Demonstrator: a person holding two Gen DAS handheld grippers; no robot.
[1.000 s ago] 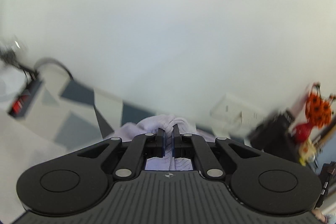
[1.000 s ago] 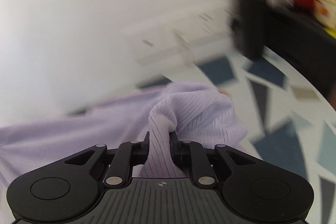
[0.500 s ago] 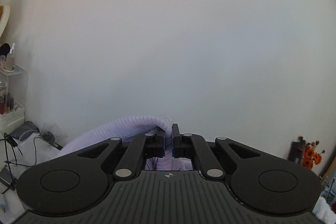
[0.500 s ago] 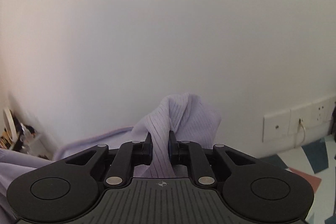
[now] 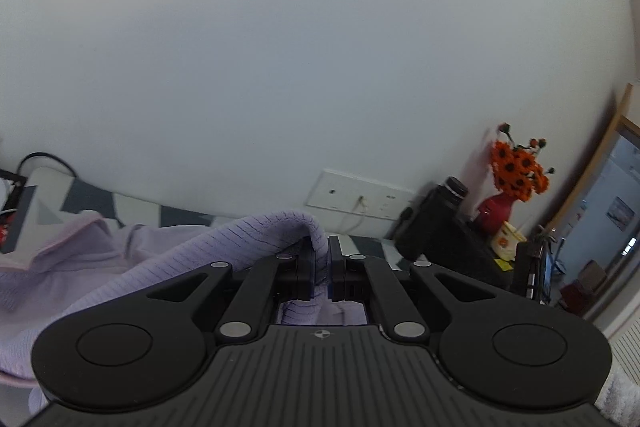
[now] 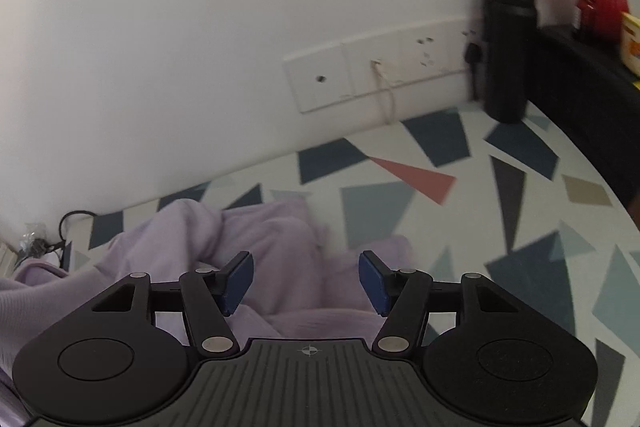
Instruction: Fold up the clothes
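A lilac ribbed knit garment point(image 5: 120, 267) lies crumpled on the patterned tabletop. My left gripper point(image 5: 319, 267) is shut on a fold of it; the cloth arches up over the left finger and trails off to the left. In the right wrist view the same garment point(image 6: 248, 239) rests on the table below and beyond my right gripper point(image 6: 306, 283). That gripper's jaws are opening, and its blue pads point(image 6: 240, 277) stand apart with nothing pinched between them.
The tabletop point(image 6: 520, 195) is white with dark blue, grey and pink triangles and meets a white wall carrying a socket panel point(image 6: 380, 75). A black bottle point(image 6: 506, 47) stands at the back right beside a red vase of orange flowers point(image 5: 516, 179). Cables point(image 6: 44, 243) lie at far left.
My right gripper has opened and let go of the garment, which dropped onto the table. Both views tilted up to the wall, then came back down. The left gripper kept its hold.
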